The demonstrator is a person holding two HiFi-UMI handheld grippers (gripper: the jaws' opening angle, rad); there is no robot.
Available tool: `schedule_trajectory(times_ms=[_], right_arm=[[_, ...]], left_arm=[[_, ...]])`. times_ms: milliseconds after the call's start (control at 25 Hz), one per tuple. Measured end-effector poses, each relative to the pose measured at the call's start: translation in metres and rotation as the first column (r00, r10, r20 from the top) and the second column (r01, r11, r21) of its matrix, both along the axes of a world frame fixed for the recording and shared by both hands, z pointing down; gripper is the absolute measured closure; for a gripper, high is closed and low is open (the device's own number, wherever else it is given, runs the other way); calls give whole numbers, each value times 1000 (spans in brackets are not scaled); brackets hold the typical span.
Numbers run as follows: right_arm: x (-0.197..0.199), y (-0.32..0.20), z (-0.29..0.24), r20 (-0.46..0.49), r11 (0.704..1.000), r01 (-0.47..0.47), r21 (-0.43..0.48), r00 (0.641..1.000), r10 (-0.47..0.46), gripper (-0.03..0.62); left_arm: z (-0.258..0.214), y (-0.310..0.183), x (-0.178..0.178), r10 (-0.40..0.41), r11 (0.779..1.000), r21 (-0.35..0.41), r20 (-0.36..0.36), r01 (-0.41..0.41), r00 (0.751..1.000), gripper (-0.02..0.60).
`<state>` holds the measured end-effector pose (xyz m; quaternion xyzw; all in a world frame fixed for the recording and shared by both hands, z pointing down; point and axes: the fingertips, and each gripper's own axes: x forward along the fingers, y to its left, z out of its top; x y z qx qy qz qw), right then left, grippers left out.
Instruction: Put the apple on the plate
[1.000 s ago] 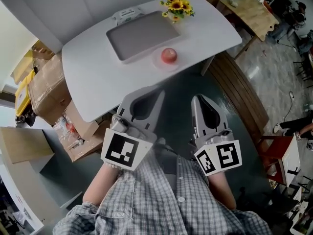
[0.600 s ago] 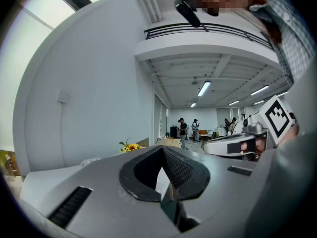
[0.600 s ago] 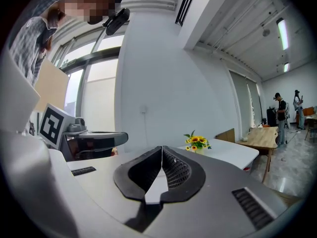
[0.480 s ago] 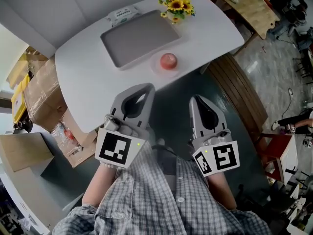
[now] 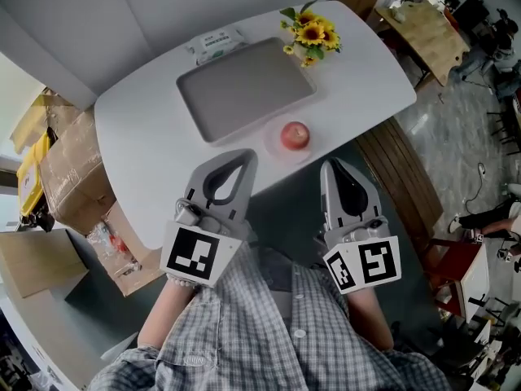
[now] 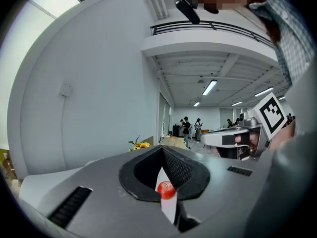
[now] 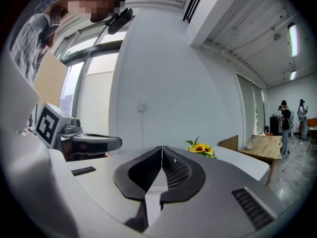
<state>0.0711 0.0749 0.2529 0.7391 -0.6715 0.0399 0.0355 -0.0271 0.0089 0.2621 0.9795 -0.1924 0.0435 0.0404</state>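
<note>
A red apple [image 5: 295,135] rests on a small pale plate [image 5: 273,146] at the near edge of the white table [image 5: 138,137]. My left gripper [image 5: 245,155] is shut with nothing in it, its tip over the table's near edge just left of the plate. My right gripper [image 5: 330,164] is shut too, empty, just short of the edge and a little right of the apple. In the left gripper view the apple [image 6: 167,189] shows low behind the closed left gripper [image 6: 162,148]. The right gripper view shows the closed right gripper [image 7: 162,148] but no apple.
A grey tray [image 5: 244,88] lies in the middle of the table, with a sunflower bunch [image 5: 312,33] and a white packet [image 5: 216,39] behind it. Cardboard boxes [image 5: 69,157] stand at the left, a wooden bench [image 5: 407,177] at the right. People stand far off [image 6: 187,126].
Both grippers have moved forward to the table's near edge, still shut. The apple and plate now lie much closer to their tips.
</note>
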Motion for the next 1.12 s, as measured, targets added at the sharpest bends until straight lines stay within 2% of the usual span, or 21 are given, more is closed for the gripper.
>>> schedule_trajectory(times_ms=[360,600,920,1120], right_arm=[[7,-42,-1,-32,1000,-4,-5,999,4,572],[19,-67,6,-16,999,42,-23,999,-42,572],[36,-113,14,-34,977,199,-76,979,-202,572],[55,-135,20,-21,954,279,-113,959,-283,572]], left_arm=[[6,-39,2,-5,1000,-13,-3,5,1000,574],[16,-53,12,-15,999,-51,15,15,1000,574],[23,-81,26,-147,986,-75,50,151,988,574],[31,-93,35,-240,964,-99,75,247,968,574]])
